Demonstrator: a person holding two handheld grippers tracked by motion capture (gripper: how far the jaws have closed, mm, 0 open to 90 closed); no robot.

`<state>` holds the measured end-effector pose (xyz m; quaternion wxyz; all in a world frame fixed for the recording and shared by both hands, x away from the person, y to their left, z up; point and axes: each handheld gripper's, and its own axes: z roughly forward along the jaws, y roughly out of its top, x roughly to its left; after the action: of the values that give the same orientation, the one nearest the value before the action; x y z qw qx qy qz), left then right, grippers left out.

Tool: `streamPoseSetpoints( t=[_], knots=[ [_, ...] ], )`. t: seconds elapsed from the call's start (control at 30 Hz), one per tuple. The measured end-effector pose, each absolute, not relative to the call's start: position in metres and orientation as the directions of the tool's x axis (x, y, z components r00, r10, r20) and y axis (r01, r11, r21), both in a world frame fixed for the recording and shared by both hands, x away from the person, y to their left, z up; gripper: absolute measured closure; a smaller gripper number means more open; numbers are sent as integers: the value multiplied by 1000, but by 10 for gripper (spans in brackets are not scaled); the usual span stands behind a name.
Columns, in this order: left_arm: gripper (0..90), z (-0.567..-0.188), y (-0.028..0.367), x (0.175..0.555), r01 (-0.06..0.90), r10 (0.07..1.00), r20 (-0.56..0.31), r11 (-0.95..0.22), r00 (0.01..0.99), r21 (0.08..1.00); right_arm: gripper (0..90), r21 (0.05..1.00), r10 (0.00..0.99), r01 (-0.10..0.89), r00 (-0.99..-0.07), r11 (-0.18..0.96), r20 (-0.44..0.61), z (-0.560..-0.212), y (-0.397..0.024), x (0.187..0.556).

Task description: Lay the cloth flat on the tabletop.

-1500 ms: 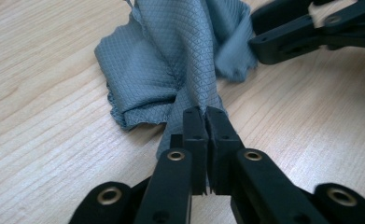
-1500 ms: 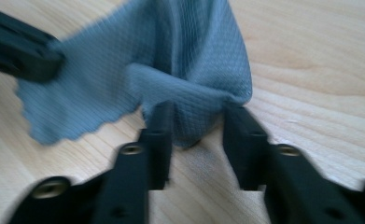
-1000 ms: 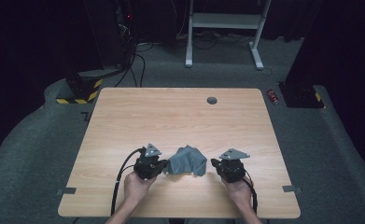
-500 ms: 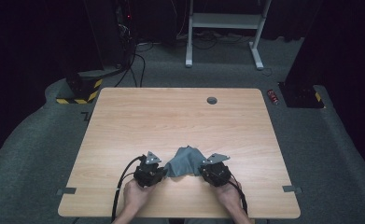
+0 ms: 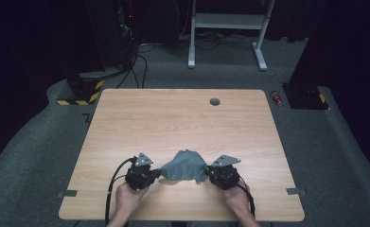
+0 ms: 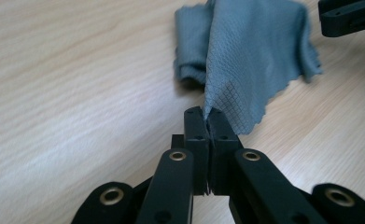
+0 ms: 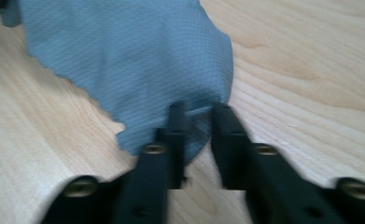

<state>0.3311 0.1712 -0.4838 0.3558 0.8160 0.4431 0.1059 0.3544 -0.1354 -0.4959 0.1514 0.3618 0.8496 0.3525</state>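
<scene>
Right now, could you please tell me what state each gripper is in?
Left gripper: shut on the cloth.
Right gripper: jaws have just been opening; open, a cloth edge between them.

Two bare hands, the left hand (image 5: pixel 127 198) and the right hand (image 5: pixel 234 198), with no sleeves in sight. Each carries a blocky black gripper topped by a grey three-cornered plate: left gripper (image 5: pixel 155 173), right gripper (image 5: pixel 210 173). A black cable trails from each. Close up, the fingers (image 6: pixel 195 128) are matte black, flat-sided bars with brass-coloured rivets at their pivots.
</scene>
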Motion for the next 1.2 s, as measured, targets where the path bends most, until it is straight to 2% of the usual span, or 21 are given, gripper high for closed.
streamPoseSetpoints(
  t=[0.07,0.13,0.2,0.3,0.37,0.43,0.57,0.63,0.87,1.07,1.2],
  knots=[
    [882,-489,176,330,665,807,-150,-349,572,660,632,700,732,524,-681,484,4,-500,-131,356],
    [879,-495,180,329,679,814,-154,-344,560,649,622,685,735,541,-678,488,12,-505,-127,359],
    [875,-500,183,327,686,821,-152,-340,550,643,685,668,730,550,-683,501,15,-508,-124,361],
    [865,-505,185,325,690,830,-144,-336,539,641,839,654,718,547,-696,523,8,-510,-121,361],
    [852,-509,187,324,695,838,-143,-328,527,640,879,658,713,545,-701,520,17,-509,-123,361],
    [801,-512,190,322,689,842,-143,-314,519,653,881,666,709,535,-705,520,12,-506,-124,361],
    [575,-514,190,318,676,863,-130,-281,489,681,882,699,703,509,-712,503,13,-492,-125,357],
    [520,-516,190,318,661,873,-95,-288,479,693,882,706,695,495,-719,506,6,-486,-124,357],
    [429,-525,186,314,590,883,-1,-313,470,744,877,707,657,456,-754,540,-16,-467,-102,366],
    [400,-527,187,313,576,885,0,-303,465,759,866,673,635,459,-772,580,-20,-469,-69,385],
    [397,-527,187,313,576,885,0,-303,466,759,806,626,639,492,-769,605,-13,-485,-45,399]
  ],
)
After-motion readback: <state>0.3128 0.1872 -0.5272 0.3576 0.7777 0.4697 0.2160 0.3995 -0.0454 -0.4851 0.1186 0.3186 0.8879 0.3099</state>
